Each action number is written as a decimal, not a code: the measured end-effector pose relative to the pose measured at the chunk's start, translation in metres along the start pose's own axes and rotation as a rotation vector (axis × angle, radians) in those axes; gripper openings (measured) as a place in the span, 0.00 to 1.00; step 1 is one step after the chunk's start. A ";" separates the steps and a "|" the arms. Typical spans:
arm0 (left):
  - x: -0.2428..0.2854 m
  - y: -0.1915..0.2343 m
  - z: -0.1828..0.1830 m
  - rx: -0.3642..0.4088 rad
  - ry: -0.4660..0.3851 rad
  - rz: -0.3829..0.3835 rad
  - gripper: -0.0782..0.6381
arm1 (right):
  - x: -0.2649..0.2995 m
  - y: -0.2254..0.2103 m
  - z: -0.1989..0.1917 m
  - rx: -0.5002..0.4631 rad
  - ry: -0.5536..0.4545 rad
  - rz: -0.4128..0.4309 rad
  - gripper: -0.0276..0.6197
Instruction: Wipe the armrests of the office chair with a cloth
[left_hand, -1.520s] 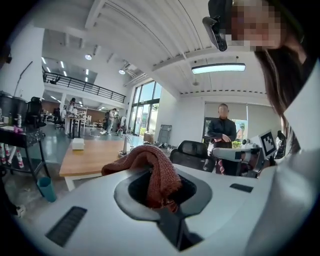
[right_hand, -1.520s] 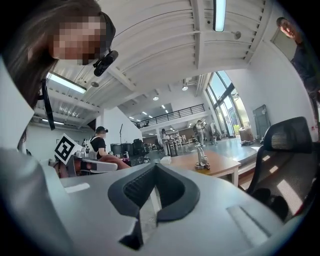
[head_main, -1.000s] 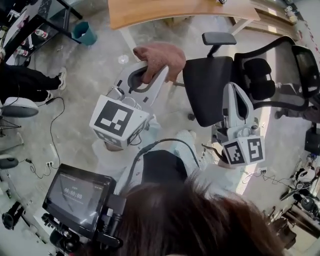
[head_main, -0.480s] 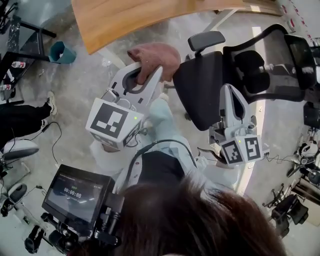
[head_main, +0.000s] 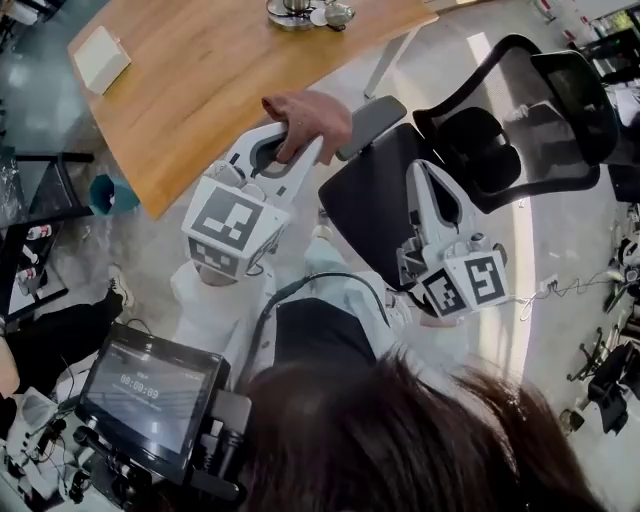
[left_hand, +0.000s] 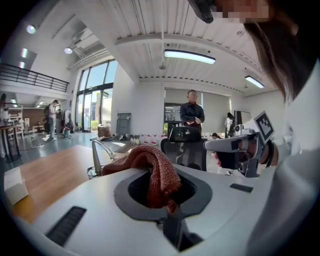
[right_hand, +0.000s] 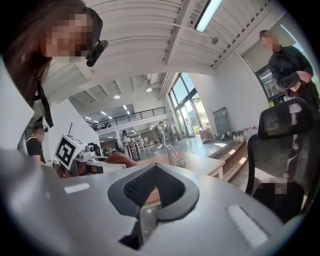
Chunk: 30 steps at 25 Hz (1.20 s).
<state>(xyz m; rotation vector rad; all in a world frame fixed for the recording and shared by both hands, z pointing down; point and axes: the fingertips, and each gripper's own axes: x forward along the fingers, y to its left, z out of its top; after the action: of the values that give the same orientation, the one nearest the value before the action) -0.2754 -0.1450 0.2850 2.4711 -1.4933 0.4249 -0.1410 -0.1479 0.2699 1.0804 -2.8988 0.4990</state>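
Note:
My left gripper is shut on a reddish-brown cloth, which bulges out past its tips. In the left gripper view the cloth hangs down through the gap between the jaws. The black office chair stands just right of the cloth, and its near grey armrest lies beside the cloth's edge; whether they touch I cannot tell. My right gripper hovers over the seat, shut with nothing in it, its tips meeting in the right gripper view. The chair's other armrest is hidden.
A wooden table stands behind the left gripper, with a white box and dishes on it. A teal bin sits on the floor at left. A person in black stands behind the mesh backrest.
The cloth in my left gripper has come much closer to the chair's near armrest. The right gripper stays over the seat. The head view has swung, bringing in more of the table.

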 end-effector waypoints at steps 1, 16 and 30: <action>0.015 0.002 0.001 0.023 0.018 -0.035 0.17 | 0.004 -0.007 0.000 0.009 -0.003 -0.024 0.04; 0.253 0.022 -0.074 0.712 0.441 -0.337 0.17 | -0.023 -0.088 -0.047 0.241 0.003 -0.373 0.04; 0.418 0.005 -0.172 1.539 0.612 -0.218 0.17 | -0.043 -0.108 -0.107 0.475 0.003 -0.398 0.04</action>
<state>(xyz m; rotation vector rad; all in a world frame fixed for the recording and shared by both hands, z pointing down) -0.1183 -0.4338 0.5943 2.6739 -0.5377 2.7205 -0.0501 -0.1656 0.3984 1.6489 -2.5101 1.1886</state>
